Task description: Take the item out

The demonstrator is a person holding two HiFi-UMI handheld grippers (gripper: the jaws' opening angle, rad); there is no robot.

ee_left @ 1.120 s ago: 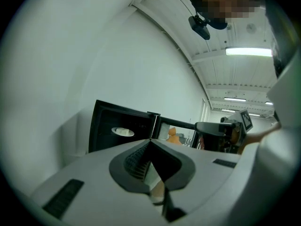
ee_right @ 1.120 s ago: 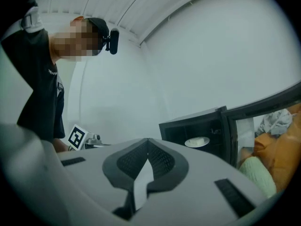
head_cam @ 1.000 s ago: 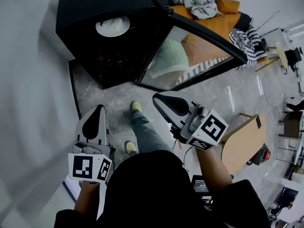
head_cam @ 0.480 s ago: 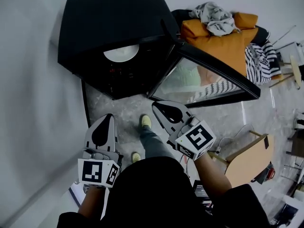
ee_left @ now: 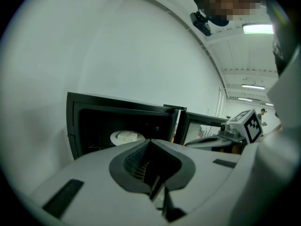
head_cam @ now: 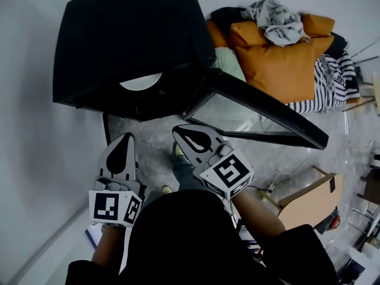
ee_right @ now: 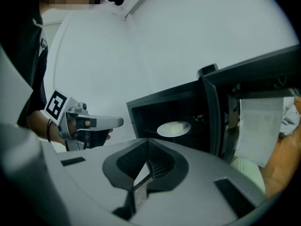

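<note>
A white plate (head_cam: 141,82) with a pale item on it sits inside a black cabinet (head_cam: 130,34) whose glass door (head_cam: 261,114) hangs open to the right. The cabinet's top half hides the plate in the head view. It shows whole in the left gripper view, plate (ee_left: 127,136), and in the right gripper view, plate (ee_right: 174,127). My left gripper (head_cam: 125,137) is shut and empty, a short way in front of the opening. My right gripper (head_cam: 178,129) is also shut and empty, near the door's hinge side. Both point at the plate from outside the cabinet.
An orange sofa (head_cam: 279,52) piled with clothes stands behind the door, with a striped cloth (head_cam: 332,79) at its right. A wooden chair (head_cam: 309,198) and a cable lie on the marble floor at right. A white wall (head_cam: 35,159) runs along the left.
The cabinet has come closer and its top now covers more of the plate. The right gripper has moved left toward the opening. Both grippers stayed shut.
</note>
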